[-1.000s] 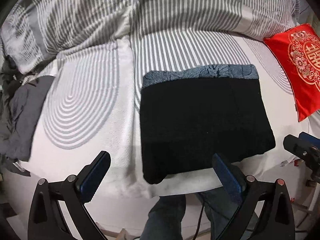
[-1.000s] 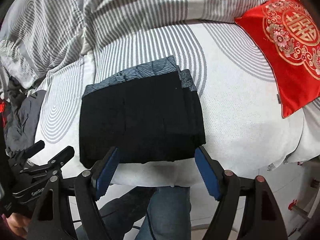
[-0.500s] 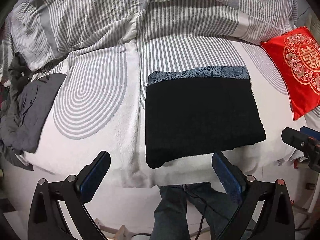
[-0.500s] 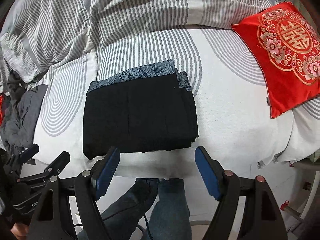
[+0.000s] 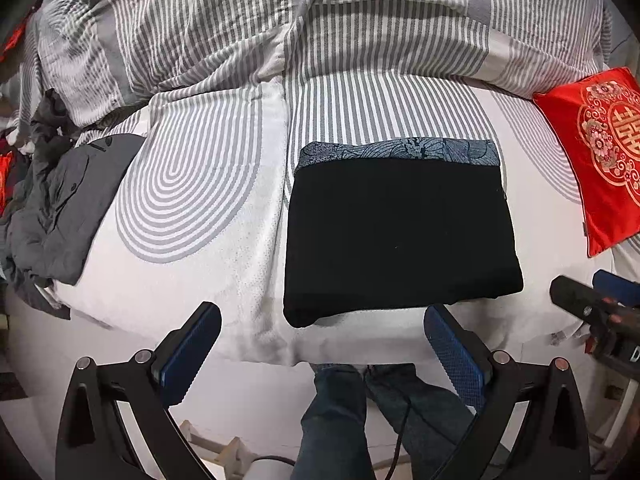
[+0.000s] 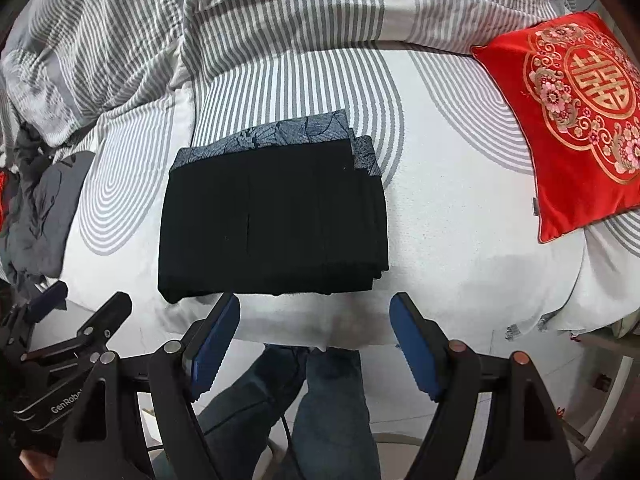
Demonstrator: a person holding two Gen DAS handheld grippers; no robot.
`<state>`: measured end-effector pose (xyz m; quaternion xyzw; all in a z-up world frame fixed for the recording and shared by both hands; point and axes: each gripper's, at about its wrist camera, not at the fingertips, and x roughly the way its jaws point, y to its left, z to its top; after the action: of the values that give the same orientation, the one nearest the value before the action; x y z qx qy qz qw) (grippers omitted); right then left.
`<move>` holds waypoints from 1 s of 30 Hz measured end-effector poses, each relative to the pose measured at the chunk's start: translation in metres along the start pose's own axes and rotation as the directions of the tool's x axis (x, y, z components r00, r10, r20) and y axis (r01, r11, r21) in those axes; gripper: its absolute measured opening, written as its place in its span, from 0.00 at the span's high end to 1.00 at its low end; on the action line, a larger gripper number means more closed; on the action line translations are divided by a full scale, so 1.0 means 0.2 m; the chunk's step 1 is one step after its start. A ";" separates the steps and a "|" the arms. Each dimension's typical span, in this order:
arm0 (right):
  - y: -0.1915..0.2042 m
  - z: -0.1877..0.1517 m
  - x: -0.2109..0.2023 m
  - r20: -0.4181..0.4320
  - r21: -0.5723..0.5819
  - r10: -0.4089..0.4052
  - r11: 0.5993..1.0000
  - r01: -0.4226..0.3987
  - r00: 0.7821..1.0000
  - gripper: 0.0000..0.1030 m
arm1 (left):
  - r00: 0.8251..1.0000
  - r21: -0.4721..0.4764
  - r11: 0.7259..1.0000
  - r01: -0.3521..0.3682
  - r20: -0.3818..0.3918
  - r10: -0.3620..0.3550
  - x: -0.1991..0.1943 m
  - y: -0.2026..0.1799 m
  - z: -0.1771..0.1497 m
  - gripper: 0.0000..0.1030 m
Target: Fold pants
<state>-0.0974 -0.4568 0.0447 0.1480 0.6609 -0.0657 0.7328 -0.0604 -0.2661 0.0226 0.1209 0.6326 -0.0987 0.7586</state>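
The black pants lie folded into a flat rectangle near the bed's front edge, their blue-grey patterned waistband on the far side. My left gripper hangs open above the bed's edge, nearer than the pants, with nothing between its blue pads. My right gripper is also open and empty, just short of the pants' near edge. Each gripper shows at the side of the other's view. Both point down at the bed.
A red embroidered cushion lies to the right of the pants. A crumpled grey garment sits at the bed's left edge. A striped duvet is bunched behind. A person's jeans-clad legs stand below the mattress edge.
Both views have pulled back: the pants look smaller and farther, and more of the bed and floor shows. The left gripper has risen. Both grippers stay open.
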 end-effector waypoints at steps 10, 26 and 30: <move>0.00 -0.01 0.00 -0.025 -0.033 0.025 0.999 -0.026 0.999 0.22 | 1.000 -0.014 1.000 0.008 -0.020 -0.008 -0.03 -0.05 -0.02 0.01; 0.02 -0.01 -0.01 -0.014 -0.063 0.008 0.998 -0.008 1.000 0.22 | 1.000 -0.023 1.000 0.013 -0.022 -0.014 -0.05 -0.06 -0.02 0.01; 0.04 -0.02 -0.02 -0.008 -0.080 -0.007 0.997 0.006 1.000 0.22 | 1.000 -0.010 1.000 0.010 -0.020 -0.011 -0.05 -0.07 -0.02 0.01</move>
<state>-0.0986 -0.4478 0.0496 0.1167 0.6664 -0.0412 0.7353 -0.0712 -0.2780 0.0317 0.1148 0.6412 -0.0983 0.7523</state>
